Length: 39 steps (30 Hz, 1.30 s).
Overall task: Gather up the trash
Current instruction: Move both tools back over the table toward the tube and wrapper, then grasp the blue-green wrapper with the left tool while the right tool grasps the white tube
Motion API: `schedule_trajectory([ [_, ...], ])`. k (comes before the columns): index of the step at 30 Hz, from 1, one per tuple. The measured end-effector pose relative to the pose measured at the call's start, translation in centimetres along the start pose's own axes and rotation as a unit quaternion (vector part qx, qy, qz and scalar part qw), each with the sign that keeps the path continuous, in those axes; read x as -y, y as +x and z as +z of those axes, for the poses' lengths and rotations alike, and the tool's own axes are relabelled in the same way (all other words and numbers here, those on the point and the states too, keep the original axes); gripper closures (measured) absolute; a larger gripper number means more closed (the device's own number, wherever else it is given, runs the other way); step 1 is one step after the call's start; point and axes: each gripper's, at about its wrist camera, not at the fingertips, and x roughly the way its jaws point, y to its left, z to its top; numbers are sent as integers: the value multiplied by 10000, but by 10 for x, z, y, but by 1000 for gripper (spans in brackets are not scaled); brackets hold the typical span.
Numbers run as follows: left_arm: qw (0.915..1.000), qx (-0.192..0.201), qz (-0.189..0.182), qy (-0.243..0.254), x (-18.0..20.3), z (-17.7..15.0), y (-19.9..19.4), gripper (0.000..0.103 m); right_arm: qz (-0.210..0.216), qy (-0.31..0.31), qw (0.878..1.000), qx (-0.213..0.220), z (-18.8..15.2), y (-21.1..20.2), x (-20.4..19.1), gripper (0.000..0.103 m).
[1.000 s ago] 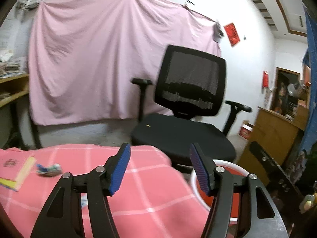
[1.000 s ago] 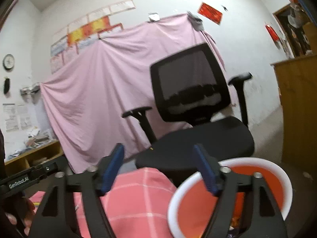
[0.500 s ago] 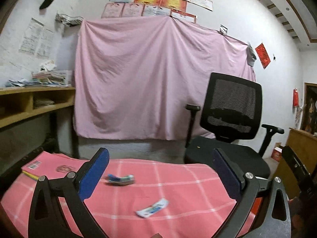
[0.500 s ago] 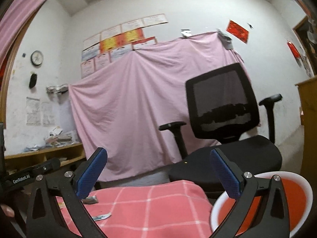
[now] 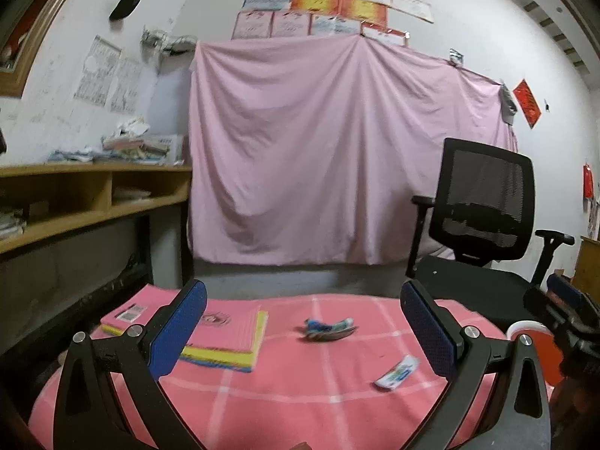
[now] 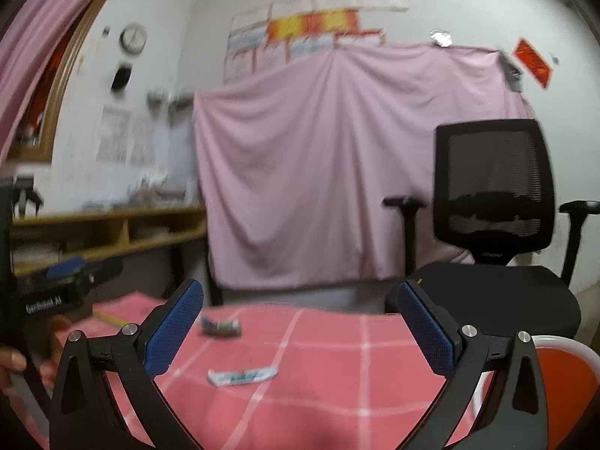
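Observation:
Two pieces of trash lie on a table with a pink checked cloth [image 5: 292, 386]. A crumpled blue wrapper [image 5: 328, 328] lies toward the far side; it also shows in the right wrist view [image 6: 221, 327]. A flat white and blue wrapper [image 5: 397, 371] lies nearer, also seen in the right wrist view [image 6: 242, 376]. My left gripper [image 5: 303, 328] is open and empty above the near edge. My right gripper [image 6: 300, 322] is open and empty, to the right. A red bin with a white rim [image 6: 562, 375] stands at the table's right end.
A stack of pink and yellow notebooks [image 5: 221, 337] lies at the table's left. A black office chair [image 5: 483, 232] stands behind the table on the right. A wooden shelf [image 5: 93, 195] runs along the left wall. A pink sheet [image 5: 337, 150] hangs behind.
Both grippers have opened wider and swung left from the chair and bin toward the table. The wrappers and notebooks have come into view in front of them.

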Motion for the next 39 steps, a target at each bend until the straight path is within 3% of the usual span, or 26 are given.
schedule_trajectory([
  [4, 9998, -214, 7, -54, -17, -7, 11, 2, 97, -147, 9970, -751, -6, 27, -14, 0],
  [9, 9969, -755, -85, -180, -34, -11, 33, 2, 416, 216, 9831, -1771, -16, 61, -20, 4],
  [12, 9918, -1207, -173, -378, -42, -14, 51, 2, 628, 327, 9692, -2360, -30, 79, -25, 16],
  [16, 9837, -1649, -307, -655, -52, -18, 63, 3, 640, 334, 9527, -2952, -48, 96, -29, 40],
  [18, 9803, -1816, -364, -681, -53, -20, 67, 5, 737, 464, 9430, -3211, -54, 103, -29, 43],
  [23, 9735, -2141, -565, -563, -48, -21, 76, 17, 893, 664, 9374, -3300, -53, 113, -28, 45],
  [28, 9671, -2402, -789, -301, -39, -20, 93, 18, 836, 316, 9375, -3363, -49, 131, -30, 52],
  [30, 9662, -2443, -816, -142, -33, -19, 99, 23, 844, 278, 9360, -3406, -48, 142, -26, 54],
  [32, 9642, -2503, -874, -41, -29, -18, 107, 30, 891, 358, 9337, -3450, -47, 152, -20, 61],
  [34, 9620, -2566, -929, 26, -26, -19, 116, 31, 928, 455, 9324, -3463, -45, 158, -13, 67],
  [37, 9595, -2623, -1019, 132, -21, -20, 125, 31, 847, 428, 9327, -3479, -45, 163, -5, 89],
  [39, 9581, -2652, -1068, 186, -17, -21, 130, 31, 920, 454, 9322, -3471, -46, 162, -1, 92],
])
